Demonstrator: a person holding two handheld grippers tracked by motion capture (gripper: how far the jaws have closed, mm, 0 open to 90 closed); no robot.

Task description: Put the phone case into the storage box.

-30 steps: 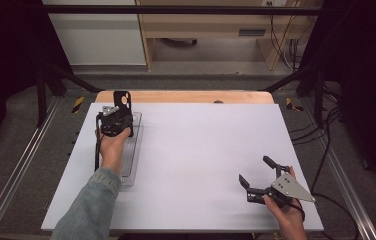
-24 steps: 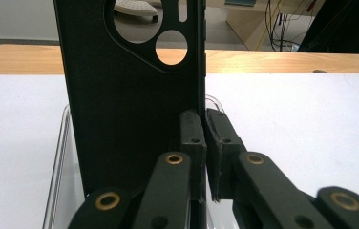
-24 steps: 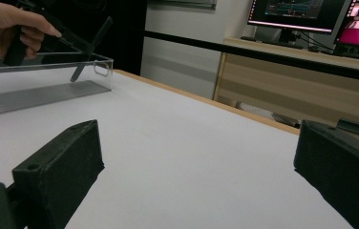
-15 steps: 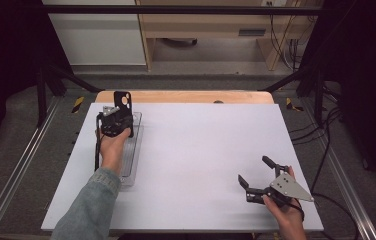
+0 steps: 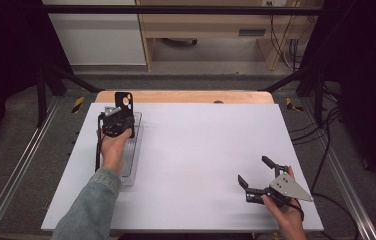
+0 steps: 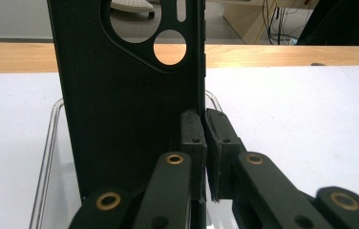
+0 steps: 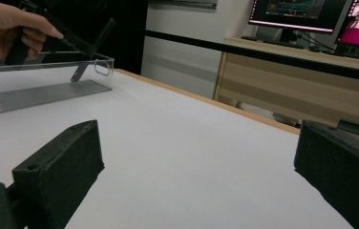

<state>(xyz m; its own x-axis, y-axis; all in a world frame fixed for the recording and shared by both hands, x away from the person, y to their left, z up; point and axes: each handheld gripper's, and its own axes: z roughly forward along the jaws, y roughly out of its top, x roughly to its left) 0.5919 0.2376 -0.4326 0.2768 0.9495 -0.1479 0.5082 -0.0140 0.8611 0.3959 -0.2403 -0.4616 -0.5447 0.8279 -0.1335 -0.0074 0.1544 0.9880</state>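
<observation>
The left gripper (image 5: 117, 116) was pinching one long edge of a black phone case (image 6: 125, 109), with its pads squeezed tight on that thin edge. The case stood up straight over the far end of a clear tray (image 5: 137, 150), close to the far left corner of the white table (image 5: 201, 150). The right gripper (image 5: 257, 175) rested low near the front right corner of the table, and its jaws were spread wide with nothing between them. It looked like the case was about to go down into the tray. To do that well, the hand should keep the case upright, lower it slowly, and let go only when its bottom edge touches the ridged tray floor, so it does not tip or slide. No brand, label or words could be read on the case or the tray.
</observation>
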